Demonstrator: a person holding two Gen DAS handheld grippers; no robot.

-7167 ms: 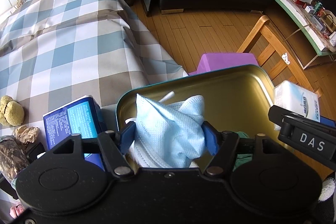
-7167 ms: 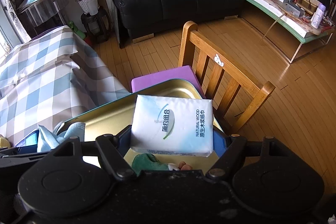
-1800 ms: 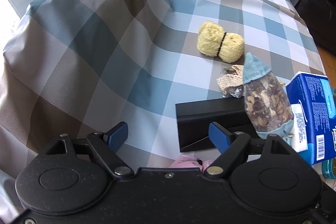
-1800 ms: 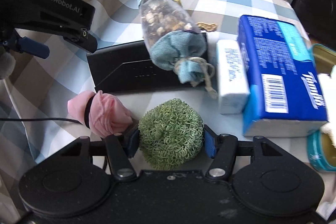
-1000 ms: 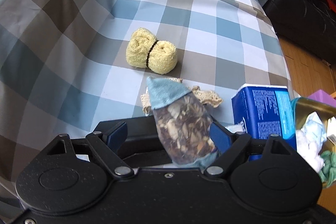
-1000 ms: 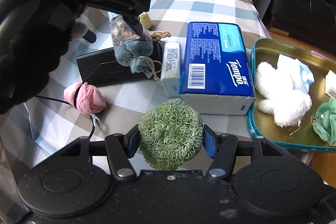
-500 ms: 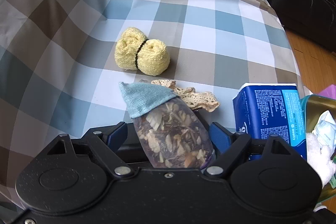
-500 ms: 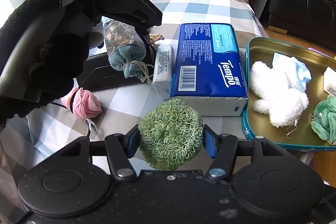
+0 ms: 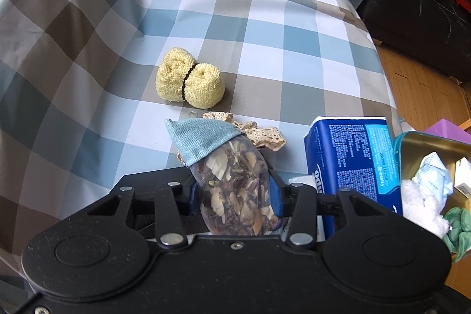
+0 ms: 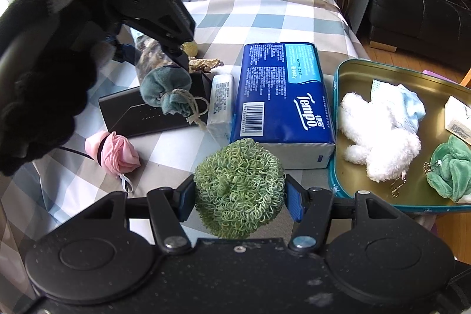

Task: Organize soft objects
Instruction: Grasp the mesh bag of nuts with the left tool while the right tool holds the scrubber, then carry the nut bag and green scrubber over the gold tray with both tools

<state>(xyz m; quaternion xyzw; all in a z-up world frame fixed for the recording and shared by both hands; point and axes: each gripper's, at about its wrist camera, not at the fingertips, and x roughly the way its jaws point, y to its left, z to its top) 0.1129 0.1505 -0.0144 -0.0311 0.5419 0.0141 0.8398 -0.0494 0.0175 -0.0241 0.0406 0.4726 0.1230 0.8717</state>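
A clear pouch of dried petals (image 9: 232,184) with blue cloth ends lies over a black box (image 9: 147,181). My left gripper (image 9: 235,194) is closing on it, and its blue pads press both sides. In the right wrist view a black-gloved hand (image 10: 44,64) holds that gripper over the pouch (image 10: 164,84). My right gripper (image 10: 240,200) is shut on a green curly scrubber ball (image 10: 238,187), held above the checked tablecloth. To the right a gold tin tray (image 10: 334,167) holds a white plush (image 10: 379,137), a blue mask (image 10: 409,105), a green plush (image 10: 450,167) and a tissue pack (image 10: 459,119).
A blue Tempo tissue pack (image 10: 282,96) and a small tissue pack (image 10: 220,105) lie between the black box (image 10: 132,116) and the tray. A pink cloth roll (image 10: 114,152), a yellow towel roll (image 9: 190,83) and beige lace (image 9: 259,134) are nearby. A black sofa (image 10: 412,13) stands beyond.
The left gripper's jaws have closed from wide open onto the pouch, which now sits more upright between the pads. The right gripper still holds the green ball and has not moved.
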